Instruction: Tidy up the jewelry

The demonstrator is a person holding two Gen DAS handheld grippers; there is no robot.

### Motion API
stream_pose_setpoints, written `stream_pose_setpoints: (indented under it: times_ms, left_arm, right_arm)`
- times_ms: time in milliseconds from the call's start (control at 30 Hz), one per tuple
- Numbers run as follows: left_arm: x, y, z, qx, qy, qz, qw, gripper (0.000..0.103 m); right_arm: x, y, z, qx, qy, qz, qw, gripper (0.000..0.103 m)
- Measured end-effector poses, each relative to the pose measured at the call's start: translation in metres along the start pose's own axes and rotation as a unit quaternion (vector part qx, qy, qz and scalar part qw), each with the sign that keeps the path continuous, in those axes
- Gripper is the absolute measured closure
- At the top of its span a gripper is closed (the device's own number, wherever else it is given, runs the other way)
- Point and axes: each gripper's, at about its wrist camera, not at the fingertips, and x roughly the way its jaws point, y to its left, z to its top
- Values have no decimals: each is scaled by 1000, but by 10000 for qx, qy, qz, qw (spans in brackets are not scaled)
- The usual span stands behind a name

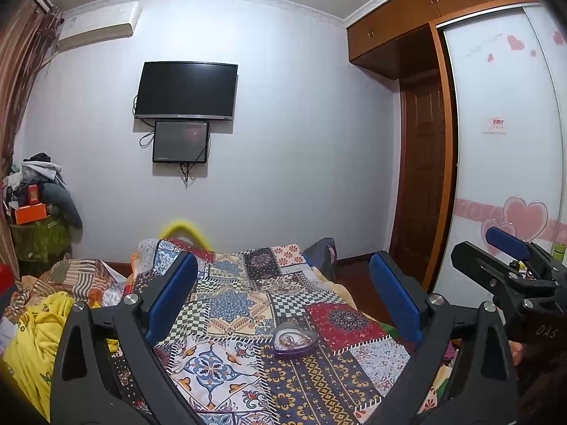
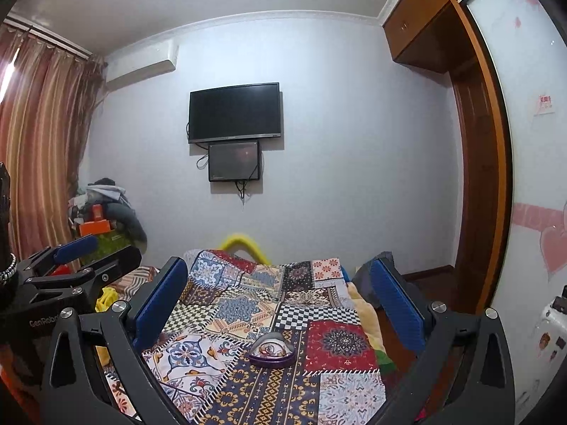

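Observation:
A heart-shaped purple jewelry box (image 1: 295, 340) with a clear lid lies closed on the patchwork quilt (image 1: 230, 372). Tangled jewelry shows through the lid. It also shows in the right wrist view (image 2: 272, 350). My left gripper (image 1: 283, 283) is open and empty, held above the quilt with the box between and below its blue pads (image 1: 173, 294). My right gripper (image 2: 278, 290) is open and empty too, with the box just ahead between its fingers (image 2: 397, 304). Each gripper shows at the edge of the other's view: the right gripper (image 1: 510, 269) and the left gripper (image 2: 74, 262).
The quilt (image 2: 319, 389) covers a bed. Rumpled yellow and striped bedding (image 1: 39, 336) lies at the left. A TV (image 1: 186, 90) hangs on the far wall. A wardrobe (image 1: 503, 134) with heart stickers stands at the right. A pile of clothes and boxes (image 1: 35, 205) fills the far left corner.

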Motion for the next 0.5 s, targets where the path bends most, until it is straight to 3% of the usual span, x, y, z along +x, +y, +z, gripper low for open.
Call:
stream_pose_setpoints:
  times_ms: [500]
  left_arm:
    - [6, 1, -5, -38, 113, 26, 9999, 4]
  right_arm:
    - [1, -1, 4, 12, 103, 14, 9999, 1]
